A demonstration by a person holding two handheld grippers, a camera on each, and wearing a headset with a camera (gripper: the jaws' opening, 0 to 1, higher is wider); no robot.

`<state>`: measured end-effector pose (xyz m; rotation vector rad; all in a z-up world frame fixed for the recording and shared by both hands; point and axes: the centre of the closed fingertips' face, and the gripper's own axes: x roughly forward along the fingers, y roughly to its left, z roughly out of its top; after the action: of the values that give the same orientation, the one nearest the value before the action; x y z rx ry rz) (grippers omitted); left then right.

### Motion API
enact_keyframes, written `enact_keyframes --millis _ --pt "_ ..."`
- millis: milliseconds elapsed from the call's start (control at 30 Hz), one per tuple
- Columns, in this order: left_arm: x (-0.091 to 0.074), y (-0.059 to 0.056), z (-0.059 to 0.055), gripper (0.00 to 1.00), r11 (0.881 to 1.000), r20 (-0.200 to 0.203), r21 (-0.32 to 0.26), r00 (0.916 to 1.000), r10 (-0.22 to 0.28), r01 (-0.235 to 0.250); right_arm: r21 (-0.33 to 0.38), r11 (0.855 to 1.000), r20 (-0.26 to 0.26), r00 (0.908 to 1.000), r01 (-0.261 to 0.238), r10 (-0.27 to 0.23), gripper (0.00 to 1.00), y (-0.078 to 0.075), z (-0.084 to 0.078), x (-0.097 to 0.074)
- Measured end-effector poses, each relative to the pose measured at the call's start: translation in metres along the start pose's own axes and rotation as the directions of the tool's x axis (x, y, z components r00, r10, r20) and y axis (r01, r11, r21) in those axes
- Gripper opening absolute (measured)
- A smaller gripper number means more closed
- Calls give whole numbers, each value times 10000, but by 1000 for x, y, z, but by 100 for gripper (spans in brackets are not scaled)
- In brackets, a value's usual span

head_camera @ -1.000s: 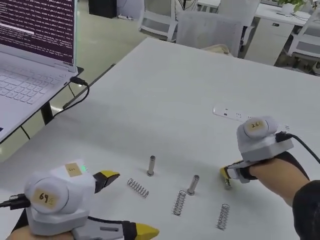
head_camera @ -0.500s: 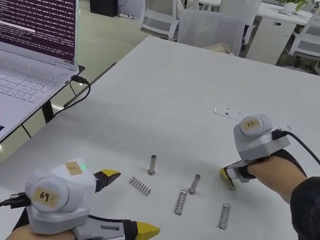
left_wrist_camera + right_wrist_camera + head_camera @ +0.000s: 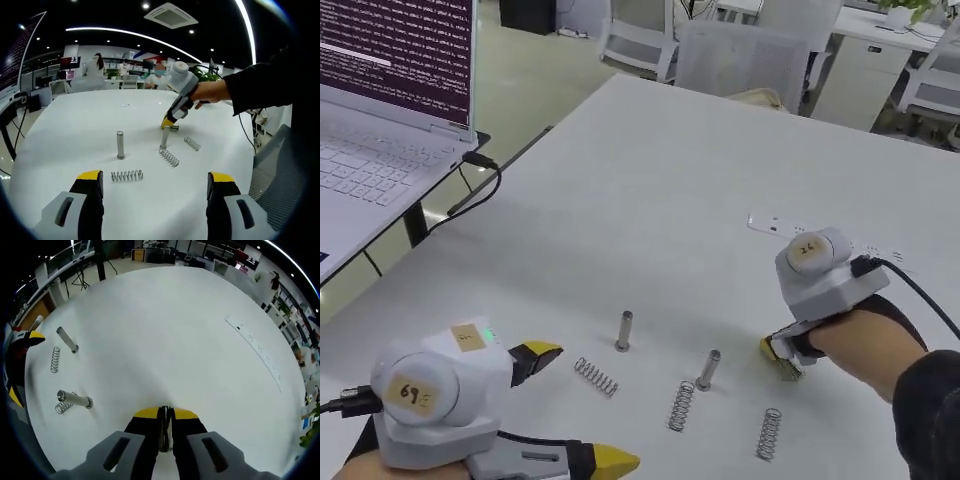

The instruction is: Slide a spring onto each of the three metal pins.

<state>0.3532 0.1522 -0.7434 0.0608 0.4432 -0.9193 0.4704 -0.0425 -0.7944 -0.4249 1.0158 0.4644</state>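
Right gripper (image 3: 782, 358) clenched on 1 pin (image 3: 165, 432) beside the middle pin (image 3: 707, 369), left gripper (image 3: 578, 405) released; advise standing it upright before adding a spring (image 3: 767, 433).

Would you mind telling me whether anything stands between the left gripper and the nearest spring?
Nothing visible does. The spring lies on bare table just ahead of the open left gripper; an upright pin stands beyond it.

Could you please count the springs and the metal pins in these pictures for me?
Springs: 3
Metal pins: 3, two standing and one clamped in the right gripper
Total: 6
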Motion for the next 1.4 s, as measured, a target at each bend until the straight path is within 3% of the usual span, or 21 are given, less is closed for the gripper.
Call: enact_keyframes --millis 633,1400 --pt "-1 -2 1 81 10000 7 64 10000 -72 72 406 9991 566 9984 -105 82 6 -1 1 -21" --pt "-3 -1 10 81 9993 83 362 9999 -70 67 1330 9910 1372 9905 -132 -52 5 4 -14 -57"
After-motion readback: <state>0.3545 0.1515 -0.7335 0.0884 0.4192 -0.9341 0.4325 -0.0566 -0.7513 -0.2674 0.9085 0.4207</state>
